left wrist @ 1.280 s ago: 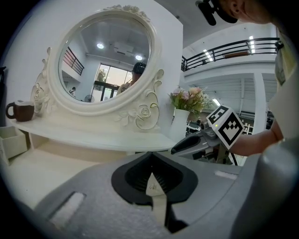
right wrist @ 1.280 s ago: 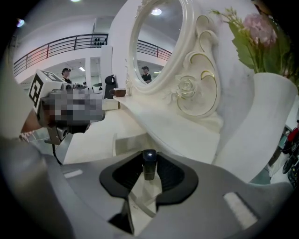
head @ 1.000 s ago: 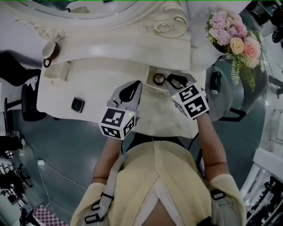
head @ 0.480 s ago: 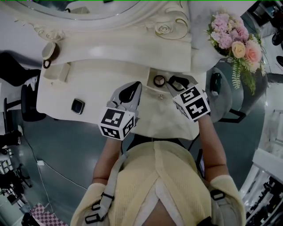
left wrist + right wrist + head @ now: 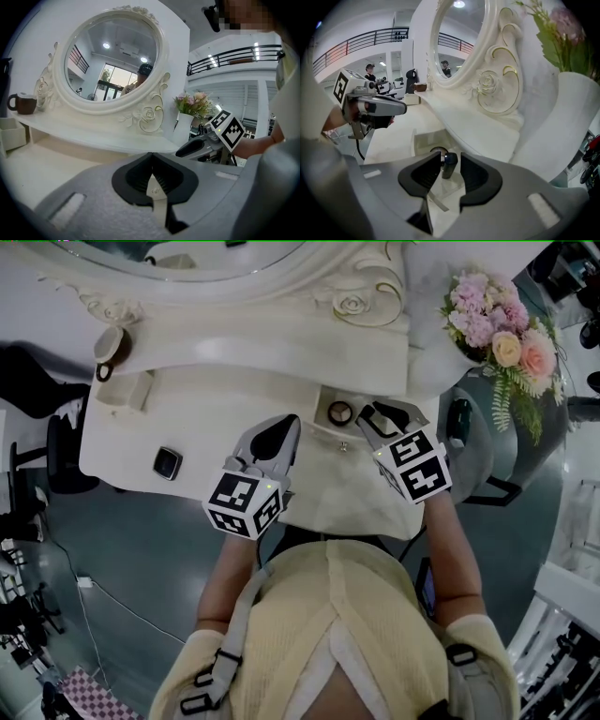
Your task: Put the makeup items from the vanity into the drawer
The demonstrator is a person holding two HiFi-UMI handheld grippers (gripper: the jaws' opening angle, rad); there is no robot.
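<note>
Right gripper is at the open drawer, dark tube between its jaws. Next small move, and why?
Probably draw the right gripper back up out of the drawer. Its jaws have just been opening and stand apart with a gap beside the dark tube, which sits in the drawer near a round compact. The release looks done; a square compact waits on the vanity.

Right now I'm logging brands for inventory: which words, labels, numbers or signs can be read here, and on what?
No readable words or numbers anywhere.
Left marker cube, right marker cube: black-and-white square codes, not text.
Embossed mark on the shut left tongs: too small to read.
Dark tube, black square case: no legible label.
</note>
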